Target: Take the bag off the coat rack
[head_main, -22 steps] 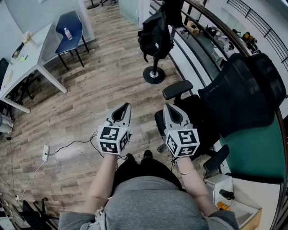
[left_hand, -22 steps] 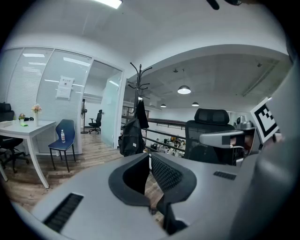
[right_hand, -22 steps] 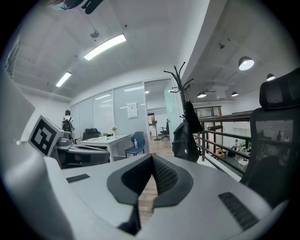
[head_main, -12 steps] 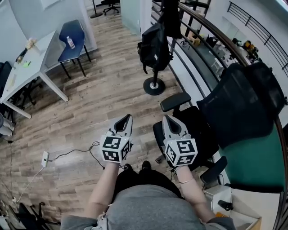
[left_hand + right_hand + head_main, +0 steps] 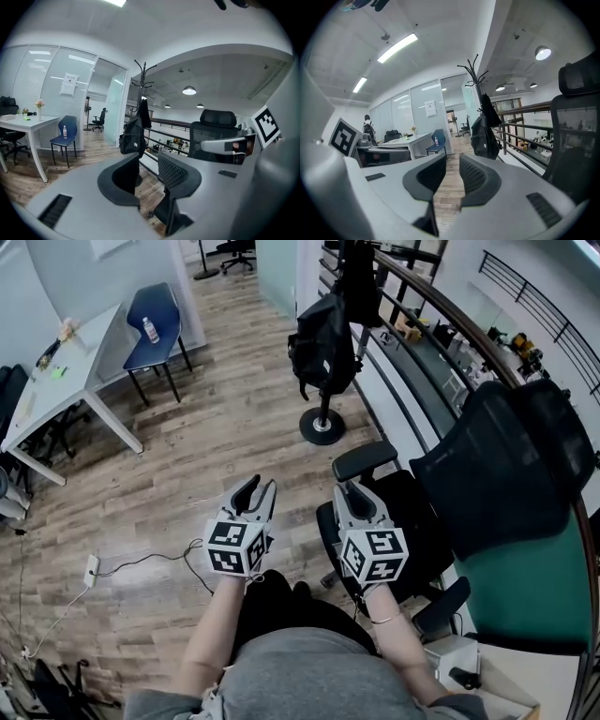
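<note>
A black backpack (image 5: 323,334) hangs on a dark coat rack, whose round base (image 5: 322,426) stands on the wood floor well ahead of me. In the left gripper view the backpack (image 5: 132,136) hangs below the rack's hooks (image 5: 144,75). The right gripper view shows the backpack (image 5: 483,133) right of centre. My left gripper (image 5: 257,489) and right gripper (image 5: 350,493) are held side by side at waist height, far short of the rack. Both point toward it. Each is open with a narrow gap, and nothing lies between the left jaws (image 5: 147,171) or the right jaws (image 5: 452,176).
A black office chair (image 5: 412,512) stands just right of my right gripper, with a larger dark chair back (image 5: 511,451) behind it. A metal railing (image 5: 441,320) runs along the right. A white table (image 5: 66,367) and blue chair (image 5: 155,320) stand at left. A cable and socket (image 5: 93,565) lie on the floor.
The rack and bag have slid lower and nearer in the head view. Both grippers sit a little lower in the frame, and the left jaws show a wider gap.
</note>
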Available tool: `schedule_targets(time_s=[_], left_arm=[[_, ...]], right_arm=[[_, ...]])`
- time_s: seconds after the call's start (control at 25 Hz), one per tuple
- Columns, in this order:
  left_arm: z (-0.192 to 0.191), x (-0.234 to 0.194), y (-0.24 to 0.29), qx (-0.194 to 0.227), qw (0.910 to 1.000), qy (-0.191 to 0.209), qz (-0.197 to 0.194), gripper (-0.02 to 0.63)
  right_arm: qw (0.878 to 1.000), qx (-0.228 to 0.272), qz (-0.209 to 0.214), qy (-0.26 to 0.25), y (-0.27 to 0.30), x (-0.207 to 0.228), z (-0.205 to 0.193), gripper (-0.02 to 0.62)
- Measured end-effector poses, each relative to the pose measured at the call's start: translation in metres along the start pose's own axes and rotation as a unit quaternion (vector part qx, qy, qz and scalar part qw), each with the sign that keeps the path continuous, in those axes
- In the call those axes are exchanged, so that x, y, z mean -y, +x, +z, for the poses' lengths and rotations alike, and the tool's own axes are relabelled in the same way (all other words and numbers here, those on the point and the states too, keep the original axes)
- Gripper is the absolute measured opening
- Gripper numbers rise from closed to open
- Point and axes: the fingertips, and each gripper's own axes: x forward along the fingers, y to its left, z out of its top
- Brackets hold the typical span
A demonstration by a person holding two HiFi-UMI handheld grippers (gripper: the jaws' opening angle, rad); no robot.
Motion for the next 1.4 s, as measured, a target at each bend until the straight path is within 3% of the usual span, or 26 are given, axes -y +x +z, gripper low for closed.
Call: schedule_targets(time_s=[0.2,0.68,1.12,1.4], left_arm=[[0.004,-0.012,0.013,-0.001,0.9999,-0.009,0.006,0.170],[0.016,-0.080,0.099,-0.015,0.9998,-0.014,0.001,0.229],[0.066,-0.173,0.212,-0.006,0.9986,-0.001,-0.052,0.244],[0.089,-0.214,0.273,-0.010,0.9969,0.004,-0.078,0.269]], right_arm=[[1.000,-0.008,0.004,0.010,0.018,0.004,0.002,0.138],[1.000,-0.025,-0.008,0.011,0.117,0.026,0.018,0.276],[0.998,-0.007,-0.052,0.018,0.253,0.056,0.068,0.349],[0.995,-0.016,-0.098,0.020,0.307,0.081,0.083,0.367]])
